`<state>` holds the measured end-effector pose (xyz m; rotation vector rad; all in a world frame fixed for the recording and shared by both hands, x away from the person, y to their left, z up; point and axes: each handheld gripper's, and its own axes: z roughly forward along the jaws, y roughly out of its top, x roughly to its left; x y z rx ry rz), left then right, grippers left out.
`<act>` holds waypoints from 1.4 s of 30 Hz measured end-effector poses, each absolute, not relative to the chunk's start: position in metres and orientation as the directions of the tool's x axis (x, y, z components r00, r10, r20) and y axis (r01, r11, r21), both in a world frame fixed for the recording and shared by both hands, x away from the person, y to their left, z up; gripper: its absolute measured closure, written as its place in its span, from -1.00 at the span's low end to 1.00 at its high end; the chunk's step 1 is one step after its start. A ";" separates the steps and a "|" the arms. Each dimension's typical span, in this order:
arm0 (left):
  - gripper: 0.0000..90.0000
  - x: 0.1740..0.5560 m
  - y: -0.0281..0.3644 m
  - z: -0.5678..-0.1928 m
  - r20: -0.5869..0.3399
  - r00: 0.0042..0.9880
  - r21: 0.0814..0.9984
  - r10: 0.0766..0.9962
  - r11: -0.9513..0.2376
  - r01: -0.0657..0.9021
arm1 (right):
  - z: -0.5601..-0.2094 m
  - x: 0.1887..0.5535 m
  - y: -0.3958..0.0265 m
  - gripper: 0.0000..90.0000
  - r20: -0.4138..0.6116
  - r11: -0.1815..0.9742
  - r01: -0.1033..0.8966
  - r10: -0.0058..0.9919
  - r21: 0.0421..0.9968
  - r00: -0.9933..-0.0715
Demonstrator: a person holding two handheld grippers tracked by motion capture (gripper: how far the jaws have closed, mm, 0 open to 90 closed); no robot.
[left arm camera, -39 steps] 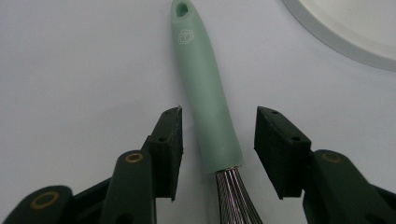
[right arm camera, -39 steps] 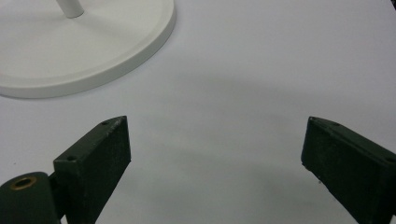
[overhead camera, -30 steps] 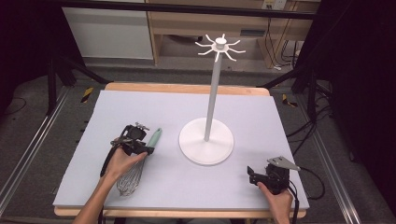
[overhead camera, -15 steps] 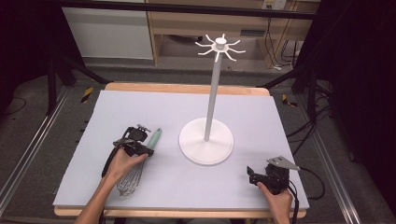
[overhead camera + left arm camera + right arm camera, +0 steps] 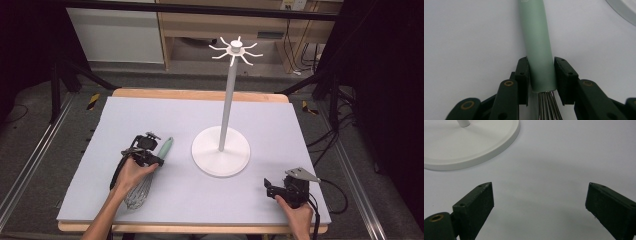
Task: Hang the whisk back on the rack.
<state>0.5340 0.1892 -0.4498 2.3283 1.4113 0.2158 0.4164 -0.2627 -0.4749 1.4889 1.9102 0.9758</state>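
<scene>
1. Left gripper [image 5: 159, 161] jaws just closing, clamped on whisk [image 5: 539, 45] handle near the wires; whisk flat on mat [image 5: 165, 115], left of stand [image 5: 220, 150].
2. Stand upright mid-mat.
3. Right gripper [image 5: 539, 202] held near front right, jaws wide apart, nothing between.

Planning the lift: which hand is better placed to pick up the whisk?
Left. Its fingers have just been closing around the whisk handle; the right gripper stands open, apart, near the stand base.

White hook stand [image 5: 221, 150] (round base) on grey mat [image 5: 150, 115].
</scene>
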 end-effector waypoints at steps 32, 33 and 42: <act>0.53 0.519 0.197 -0.430 -0.101 0.500 0.444 0.860 -0.411 0.796 | -0.475 0.416 -0.263 -0.81 0.030 0.132 0.588 0.966 0.798 -0.257; 0.53 0.518 0.198 -0.428 -0.102 0.504 0.449 0.858 -0.413 0.793 | -0.475 0.416 -0.263 -0.81 0.029 0.132 0.588 0.966 0.798 -0.257; 0.53 0.509 0.203 -0.418 -0.105 0.513 0.481 0.852 -0.408 0.776 | -0.475 0.416 -0.263 -0.81 0.026 0.135 0.587 0.966 0.798 -0.258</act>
